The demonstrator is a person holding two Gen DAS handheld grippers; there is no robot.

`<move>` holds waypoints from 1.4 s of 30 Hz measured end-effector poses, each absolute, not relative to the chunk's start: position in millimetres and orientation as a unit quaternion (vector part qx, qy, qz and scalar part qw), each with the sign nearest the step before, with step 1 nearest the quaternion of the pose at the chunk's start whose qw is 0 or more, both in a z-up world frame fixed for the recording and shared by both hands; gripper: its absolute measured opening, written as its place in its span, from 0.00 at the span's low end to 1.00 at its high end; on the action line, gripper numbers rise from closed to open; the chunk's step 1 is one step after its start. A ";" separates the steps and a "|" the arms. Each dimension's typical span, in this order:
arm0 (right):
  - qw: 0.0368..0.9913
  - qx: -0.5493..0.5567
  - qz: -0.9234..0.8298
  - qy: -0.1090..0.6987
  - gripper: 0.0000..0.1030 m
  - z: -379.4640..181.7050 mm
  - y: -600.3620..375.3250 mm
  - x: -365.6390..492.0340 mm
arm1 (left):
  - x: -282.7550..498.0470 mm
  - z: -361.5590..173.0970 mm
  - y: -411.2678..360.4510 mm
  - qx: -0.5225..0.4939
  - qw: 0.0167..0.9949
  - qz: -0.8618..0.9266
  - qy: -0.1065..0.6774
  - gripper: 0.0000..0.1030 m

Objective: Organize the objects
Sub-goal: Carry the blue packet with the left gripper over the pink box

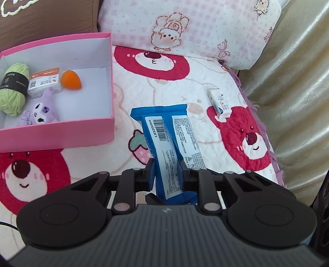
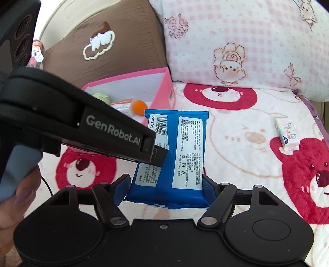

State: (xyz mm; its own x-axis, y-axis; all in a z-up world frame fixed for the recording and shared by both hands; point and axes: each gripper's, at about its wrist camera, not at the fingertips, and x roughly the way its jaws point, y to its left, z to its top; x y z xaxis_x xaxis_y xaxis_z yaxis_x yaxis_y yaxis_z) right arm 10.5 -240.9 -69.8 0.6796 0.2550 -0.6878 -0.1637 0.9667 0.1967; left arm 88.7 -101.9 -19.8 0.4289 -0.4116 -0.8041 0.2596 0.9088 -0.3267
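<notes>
In the left wrist view the surface is a bed under a cream quilt [image 1: 164,98] printed with red bear faces and a strawberry. Across the top of the frame, from left to right, lie a brown cushion [image 1: 47,18], a pink checked pillow [image 1: 185,26] and, down the right edge, a shiny cream curtain [image 1: 298,82].

At the left of that frame a pink box [image 1: 61,131] with a white inside sits on the quilt, its lid off. Inside, from left to right: a green ball of yarn [image 1: 13,90] with a dark band, a purple plush toy [image 1: 41,111] in the near corner, a small white and orange carton [image 1: 44,81], and an orange egg-shaped sponge [image 1: 71,79]. The right half of the box floor is bare.

In the lower centre the left gripper [image 1: 165,170] has its jaws closed tight on a blue snack packet [image 1: 164,127], which stands up off the quilt, barcode side showing. Right of it, well apart, a small white packet [image 1: 220,104] lies on the quilt by a red bear.

In the right wrist view the right gripper [image 2: 166,184] holds the same blue snack packet at its lower end, its jaws spread wide with a pad against each side edge. The left gripper's arm crosses in from the left, and a hand [image 2: 18,197] shows at the lower left edge.
</notes>
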 end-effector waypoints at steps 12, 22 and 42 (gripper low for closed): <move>0.926 0.032 0.117 0.358 0.75 -21.6 -220.8 -5.9 | 78.5 28.9 -76.4 -0.086 0.842 -0.230 0.480 0.19; 0.927 0.009 0.130 0.353 0.75 8.1 -197.6 2.2 | 82.7 54.0 -44.2 -0.098 0.844 -0.244 0.467 0.19; 0.938 -0.028 0.124 0.323 0.75 16.7 -143.8 39.0 | 121.9 49.9 18.6 -0.156 0.849 -0.244 0.441 0.19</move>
State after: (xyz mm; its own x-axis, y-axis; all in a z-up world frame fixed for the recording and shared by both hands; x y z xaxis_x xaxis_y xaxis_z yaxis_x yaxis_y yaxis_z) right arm 39.0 -143.8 16.7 0.7604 0.2145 -0.6130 -0.2507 0.9677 0.0277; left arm 121.9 18.6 49.9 0.4917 -0.5518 -0.6736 0.2766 0.8325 -0.4801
